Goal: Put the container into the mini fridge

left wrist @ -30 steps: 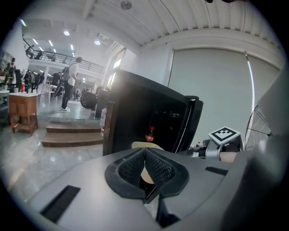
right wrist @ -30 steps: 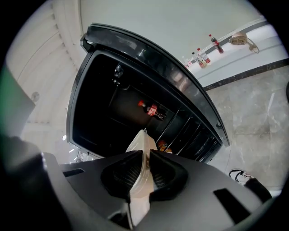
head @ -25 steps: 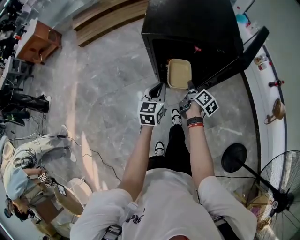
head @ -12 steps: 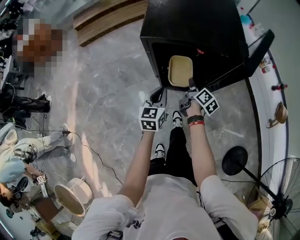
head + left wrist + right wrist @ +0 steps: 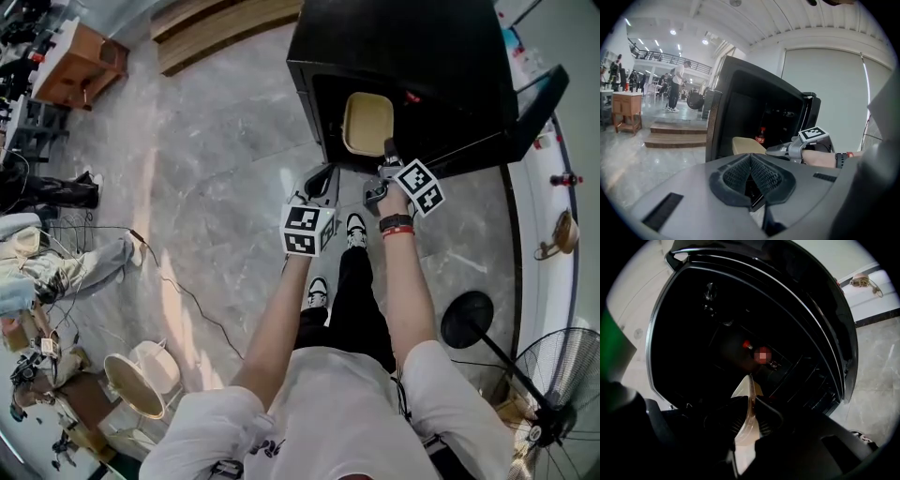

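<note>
Right hand-held gripper [image 5: 387,150] clamps the rim of the tan container [image 5: 367,123], held just ahead in the open mini fridge [image 5: 403,47] mouth, set-down and release left; left hand-held gripper [image 5: 317,178] closed, empty.

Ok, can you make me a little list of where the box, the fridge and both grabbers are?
container: beige, at the fridge's opening, held by its edge
mini fridge: black, on the floor, door open
right gripper: shut on the container
left gripper: shut, empty, left of the container
inside fridge: dark bottle with red label
</note>
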Motion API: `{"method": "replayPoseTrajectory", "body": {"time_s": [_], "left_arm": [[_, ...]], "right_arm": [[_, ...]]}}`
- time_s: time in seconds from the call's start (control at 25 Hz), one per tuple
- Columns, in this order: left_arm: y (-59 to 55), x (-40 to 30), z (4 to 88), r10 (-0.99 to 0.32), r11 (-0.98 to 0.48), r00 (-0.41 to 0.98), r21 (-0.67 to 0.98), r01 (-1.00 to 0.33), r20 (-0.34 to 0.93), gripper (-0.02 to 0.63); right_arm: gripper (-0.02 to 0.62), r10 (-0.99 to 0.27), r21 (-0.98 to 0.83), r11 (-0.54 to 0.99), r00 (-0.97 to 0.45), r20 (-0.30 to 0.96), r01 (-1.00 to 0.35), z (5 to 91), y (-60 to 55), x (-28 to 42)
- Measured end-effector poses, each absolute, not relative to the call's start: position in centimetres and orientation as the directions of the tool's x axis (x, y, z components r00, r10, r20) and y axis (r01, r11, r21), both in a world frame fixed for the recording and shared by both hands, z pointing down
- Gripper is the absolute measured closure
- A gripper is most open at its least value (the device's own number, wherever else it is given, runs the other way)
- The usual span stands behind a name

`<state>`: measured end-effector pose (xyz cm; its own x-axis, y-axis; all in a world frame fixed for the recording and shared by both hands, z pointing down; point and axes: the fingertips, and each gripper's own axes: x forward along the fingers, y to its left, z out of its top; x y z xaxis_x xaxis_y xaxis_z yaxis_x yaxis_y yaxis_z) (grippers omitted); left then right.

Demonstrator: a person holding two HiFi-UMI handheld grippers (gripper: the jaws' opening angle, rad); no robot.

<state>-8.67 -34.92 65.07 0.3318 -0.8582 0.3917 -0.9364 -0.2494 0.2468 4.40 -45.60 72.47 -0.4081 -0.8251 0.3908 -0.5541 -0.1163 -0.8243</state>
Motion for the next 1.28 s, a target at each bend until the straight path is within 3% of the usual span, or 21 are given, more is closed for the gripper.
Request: {"method": "replayPoseTrajectory", "body": {"time_s": [1.28], "left_arm": [[-40.8,-8.8,67.5,-0.853,-0.343,0.395,0.205,-0.917,0.341,0.586]], "right_arm": [[0.534,-0.871,-0.792,-0.075,-0.347,0.348,-0.606,75.0,-55.3,3.6]]}}
